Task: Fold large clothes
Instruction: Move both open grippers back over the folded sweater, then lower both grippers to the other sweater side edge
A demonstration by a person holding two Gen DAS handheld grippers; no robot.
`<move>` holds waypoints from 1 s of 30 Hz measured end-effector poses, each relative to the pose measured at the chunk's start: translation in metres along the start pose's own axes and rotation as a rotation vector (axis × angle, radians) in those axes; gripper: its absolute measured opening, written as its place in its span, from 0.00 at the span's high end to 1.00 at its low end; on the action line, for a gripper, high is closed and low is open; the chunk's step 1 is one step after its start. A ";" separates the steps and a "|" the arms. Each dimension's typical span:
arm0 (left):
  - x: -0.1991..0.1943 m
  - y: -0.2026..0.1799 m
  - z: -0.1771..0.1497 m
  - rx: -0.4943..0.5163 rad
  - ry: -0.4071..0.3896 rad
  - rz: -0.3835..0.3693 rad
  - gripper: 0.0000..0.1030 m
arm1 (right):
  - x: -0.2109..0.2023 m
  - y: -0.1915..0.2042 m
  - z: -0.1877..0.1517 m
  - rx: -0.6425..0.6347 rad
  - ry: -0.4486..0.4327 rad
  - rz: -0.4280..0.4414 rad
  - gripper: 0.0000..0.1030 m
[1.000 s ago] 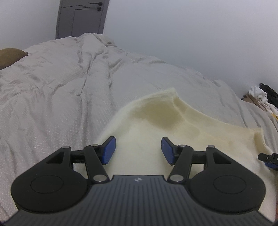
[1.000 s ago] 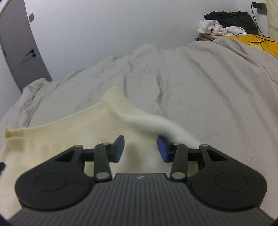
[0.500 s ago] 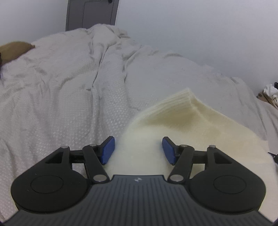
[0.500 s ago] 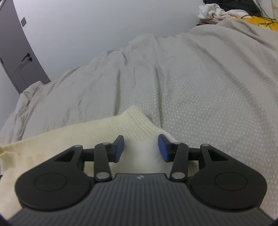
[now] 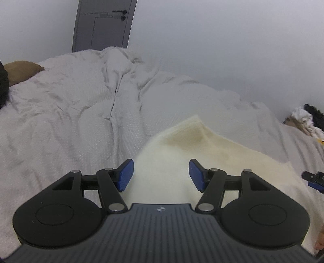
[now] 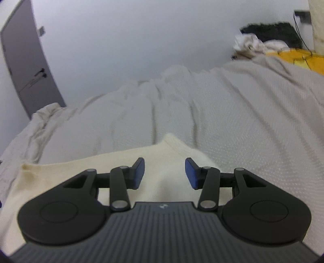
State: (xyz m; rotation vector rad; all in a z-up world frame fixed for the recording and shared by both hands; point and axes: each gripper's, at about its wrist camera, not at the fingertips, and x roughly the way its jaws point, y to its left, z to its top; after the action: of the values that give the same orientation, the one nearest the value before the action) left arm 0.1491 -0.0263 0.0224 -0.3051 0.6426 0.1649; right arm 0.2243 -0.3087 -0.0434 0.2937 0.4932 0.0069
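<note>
Covering bed (image 5: 60, 125) — rumpled, seemingly grey.

Grey door (image 5: 102, 24), rumpled bedspread (image 5: 60, 125), brown pillow (image 5: 21, 70).

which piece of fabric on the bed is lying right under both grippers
The cream knit garment, spread flat on the grey bedspread. The white and black clothes are heaped far off beside the bed.

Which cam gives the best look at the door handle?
Left wrist view. The grey door faces the camera near top centre, its dark handle and the knob below it sharp against the panel. In the right wrist view the door sits at the left edge, slanted and blurred, its handle only a small smear.
</note>
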 end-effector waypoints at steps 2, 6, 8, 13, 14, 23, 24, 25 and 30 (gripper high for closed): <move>-0.020 -0.005 -0.006 0.010 -0.006 -0.019 0.36 | -0.018 0.007 -0.002 -0.011 -0.017 0.025 0.54; -0.056 -0.020 -0.016 0.053 -0.034 -0.051 0.36 | -0.053 0.023 -0.008 -0.085 -0.031 0.072 0.54; -0.073 -0.026 -0.022 0.068 -0.051 -0.069 0.36 | -0.071 0.029 -0.012 -0.102 -0.042 0.097 0.54; -0.113 -0.037 -0.041 0.087 -0.071 -0.112 0.36 | -0.117 0.033 -0.024 -0.102 -0.054 0.168 0.54; -0.120 -0.039 -0.045 0.092 -0.073 -0.118 0.36 | -0.126 0.033 -0.027 -0.098 -0.054 0.180 0.54; -0.183 -0.053 -0.083 0.138 -0.092 -0.165 0.36 | -0.190 0.035 -0.060 -0.117 -0.042 0.272 0.54; -0.189 -0.054 -0.086 0.143 -0.095 -0.167 0.36 | -0.195 0.035 -0.063 -0.121 -0.043 0.282 0.54; -0.194 -0.055 -0.090 0.144 -0.096 -0.171 0.36 | -0.200 0.036 -0.065 -0.123 -0.044 0.284 0.54; -0.205 -0.051 -0.104 0.132 -0.084 -0.191 0.32 | -0.206 0.036 -0.079 -0.085 0.002 0.299 0.54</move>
State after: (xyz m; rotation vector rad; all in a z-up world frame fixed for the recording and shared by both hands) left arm -0.0589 -0.1207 0.0810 -0.2295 0.5351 -0.0474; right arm 0.0085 -0.2688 -0.0037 0.2820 0.4463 0.3177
